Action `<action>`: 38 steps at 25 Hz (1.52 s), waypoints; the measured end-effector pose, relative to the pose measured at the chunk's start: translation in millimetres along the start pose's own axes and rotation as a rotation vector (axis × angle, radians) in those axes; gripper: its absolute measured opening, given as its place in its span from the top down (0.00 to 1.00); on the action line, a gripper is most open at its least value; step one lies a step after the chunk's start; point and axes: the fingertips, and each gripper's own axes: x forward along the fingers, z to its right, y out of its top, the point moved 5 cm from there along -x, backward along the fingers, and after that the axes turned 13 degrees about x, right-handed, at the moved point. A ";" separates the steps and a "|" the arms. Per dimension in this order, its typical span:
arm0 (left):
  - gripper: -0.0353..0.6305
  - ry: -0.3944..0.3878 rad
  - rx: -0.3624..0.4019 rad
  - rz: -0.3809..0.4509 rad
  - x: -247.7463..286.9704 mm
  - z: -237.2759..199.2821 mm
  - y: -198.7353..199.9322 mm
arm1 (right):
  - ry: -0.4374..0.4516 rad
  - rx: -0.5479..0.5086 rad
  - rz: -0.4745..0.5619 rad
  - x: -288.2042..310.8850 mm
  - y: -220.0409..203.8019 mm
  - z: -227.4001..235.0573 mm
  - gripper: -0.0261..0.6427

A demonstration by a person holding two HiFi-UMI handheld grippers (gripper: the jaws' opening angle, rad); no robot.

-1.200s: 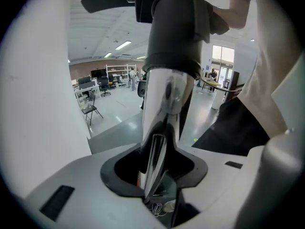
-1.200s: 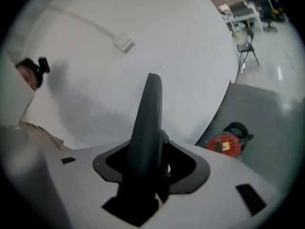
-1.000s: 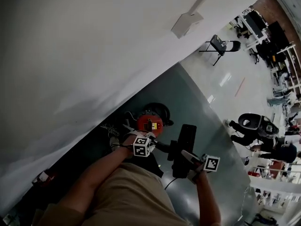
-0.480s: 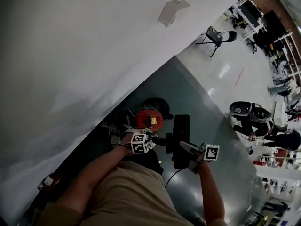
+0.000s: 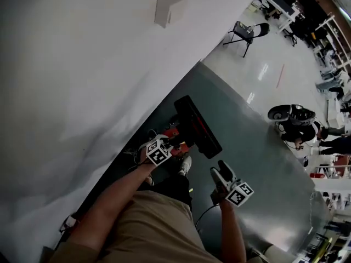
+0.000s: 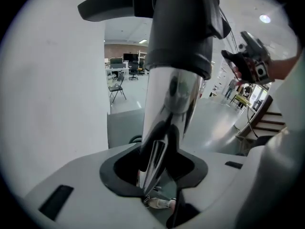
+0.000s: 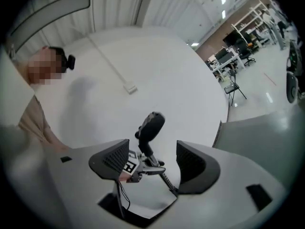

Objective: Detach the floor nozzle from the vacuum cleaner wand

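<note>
My left gripper [image 6: 155, 174] pinches the shiny chrome wand [image 6: 171, 104], which runs straight out ahead of its jaws into a dark grey collar [image 6: 181, 37]. The floor nozzle [image 5: 197, 126], a long black bar, sits at that far end, lying crosswise to the wand. My right gripper [image 7: 150, 162], off to the right, has just been opening, and nothing sits between its spread jaws.
</note>
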 end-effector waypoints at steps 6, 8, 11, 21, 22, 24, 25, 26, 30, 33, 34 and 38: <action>0.73 0.033 -0.045 -0.011 2.0 -1.1 7.3 | 0.095 0.006 -0.001 103.3 -45.2 -0.3 0.46; 0.73 0.028 -0.024 -0.013 -2.1 15.6 12.3 | 0.136 0.031 0.032 123.4 -44.2 -6.8 0.45; 0.73 0.022 -0.006 -0.020 7.2 12.3 11.6 | 0.177 0.078 0.143 158.1 -30.2 -5.0 0.45; 0.73 -0.064 0.113 -0.049 23.0 32.4 28.4 | 0.168 0.213 0.424 141.5 5.4 -2.3 0.50; 0.73 -0.080 0.129 -0.041 22.9 34.8 30.9 | 0.171 0.185 0.421 136.2 5.1 -5.6 0.51; 0.73 -0.100 0.159 -0.017 22.4 35.8 36.6 | 0.163 0.148 0.426 128.7 5.8 -11.1 0.52; 0.73 -0.105 0.172 -0.008 22.5 35.8 38.6 | 0.168 0.156 0.431 127.1 7.3 -11.3 0.52; 0.73 -0.109 0.184 -0.003 22.9 37.0 39.4 | 0.187 0.183 0.433 126.3 10.7 -9.5 0.53; 0.73 -0.097 0.160 0.034 22.8 48.8 40.4 | 0.319 0.317 0.383 128.0 34.0 1.3 0.58; 0.73 -0.097 0.142 0.045 23.3 48.7 42.8 | 0.327 0.329 0.360 125.7 35.5 2.0 0.58; 0.73 -0.108 0.151 0.050 23.2 48.2 44.3 | 0.315 0.319 0.381 121.5 33.7 0.4 0.58; 0.73 -0.148 0.186 0.061 21.0 47.9 43.5 | 0.313 0.271 0.403 118.2 29.5 -7.7 0.58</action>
